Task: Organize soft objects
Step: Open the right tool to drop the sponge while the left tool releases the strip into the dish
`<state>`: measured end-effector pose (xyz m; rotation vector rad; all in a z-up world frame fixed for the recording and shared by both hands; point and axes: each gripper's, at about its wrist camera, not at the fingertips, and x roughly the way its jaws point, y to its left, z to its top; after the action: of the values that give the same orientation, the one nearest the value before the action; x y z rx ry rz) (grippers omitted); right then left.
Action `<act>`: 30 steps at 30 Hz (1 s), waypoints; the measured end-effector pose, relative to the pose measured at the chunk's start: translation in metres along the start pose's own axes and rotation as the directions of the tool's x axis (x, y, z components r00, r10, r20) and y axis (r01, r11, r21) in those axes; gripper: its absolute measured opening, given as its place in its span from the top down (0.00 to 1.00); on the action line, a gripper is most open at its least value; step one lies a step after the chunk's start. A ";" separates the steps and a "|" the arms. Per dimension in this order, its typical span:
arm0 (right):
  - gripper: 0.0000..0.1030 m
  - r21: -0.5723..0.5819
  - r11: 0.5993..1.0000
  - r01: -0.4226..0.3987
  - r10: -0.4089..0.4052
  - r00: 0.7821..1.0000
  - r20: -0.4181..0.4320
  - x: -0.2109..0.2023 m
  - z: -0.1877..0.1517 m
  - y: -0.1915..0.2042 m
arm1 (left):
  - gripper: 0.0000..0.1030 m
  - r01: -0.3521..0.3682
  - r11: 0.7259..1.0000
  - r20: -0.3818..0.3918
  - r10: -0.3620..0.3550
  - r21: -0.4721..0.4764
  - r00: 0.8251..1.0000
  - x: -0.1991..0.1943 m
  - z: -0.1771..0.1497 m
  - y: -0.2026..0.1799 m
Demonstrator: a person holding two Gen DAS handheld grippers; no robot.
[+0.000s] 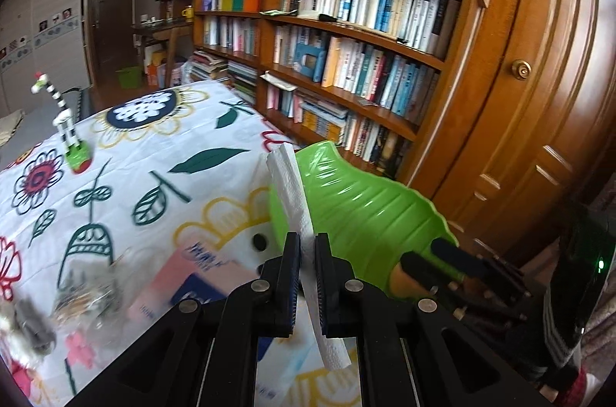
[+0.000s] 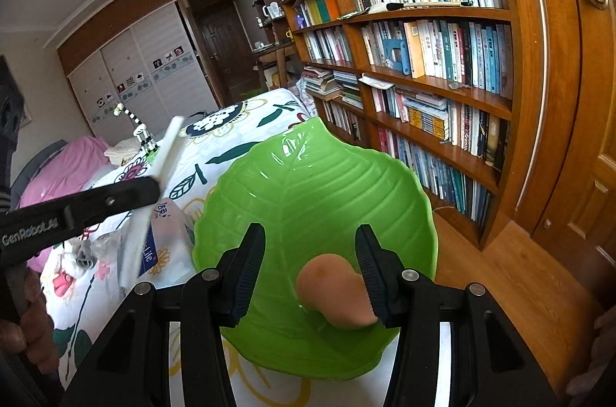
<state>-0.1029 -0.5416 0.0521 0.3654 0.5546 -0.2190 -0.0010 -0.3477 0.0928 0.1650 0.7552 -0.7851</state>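
My left gripper [image 1: 307,245] is shut on a folded white paper tissue [image 1: 292,195], held upright above the table just left of the green leaf-shaped plate [image 1: 365,214]. In the right wrist view the left gripper [image 2: 154,187] carries the tissue [image 2: 161,160] left of the plate [image 2: 308,183]. My right gripper [image 2: 310,253] is open over the plate's near side. A peach makeup sponge [image 2: 335,295] lies in the plate, touching the right finger [image 2: 369,272]. The right gripper's fingers [image 1: 454,255] show behind the plate in the left wrist view.
A flowered cloth covers the table [image 1: 134,176]. On it lie a pink and blue tissue pack [image 1: 184,276], a clear bag with grey soft items [image 1: 84,291] and a striped giraffe toy [image 1: 65,122]. A bookshelf [image 1: 346,41] and wooden door [image 1: 539,79] stand on the right.
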 end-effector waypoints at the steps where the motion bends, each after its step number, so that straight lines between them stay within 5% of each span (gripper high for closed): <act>1: 0.51 0.001 1.000 0.001 -0.001 1.000 0.001 0.000 0.000 0.000 | 0.92 0.010 1.000 0.001 -0.010 0.005 1.000 0.003 0.002 -0.003; 9: 0.51 0.003 1.000 0.015 -0.015 1.000 0.002 0.000 -0.002 -0.003 | 0.78 0.128 0.992 -0.036 -0.129 -0.019 0.991 0.026 0.009 -0.012; 14: 0.51 0.004 1.000 0.016 -0.016 1.000 0.000 0.000 -0.002 -0.004 | 0.52 0.124 0.990 -0.045 -0.128 -0.064 0.991 0.029 0.005 -0.003; 30: 0.51 -0.009 1.000 0.003 -0.003 1.000 0.008 -0.007 -0.004 0.008 | 0.16 0.026 0.995 -0.036 -0.029 -0.097 0.999 0.016 -0.003 0.016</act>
<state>-0.1082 -0.5317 0.0547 0.3549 0.5480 -0.2209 0.0165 -0.3444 0.0777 0.0827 0.8306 -0.7715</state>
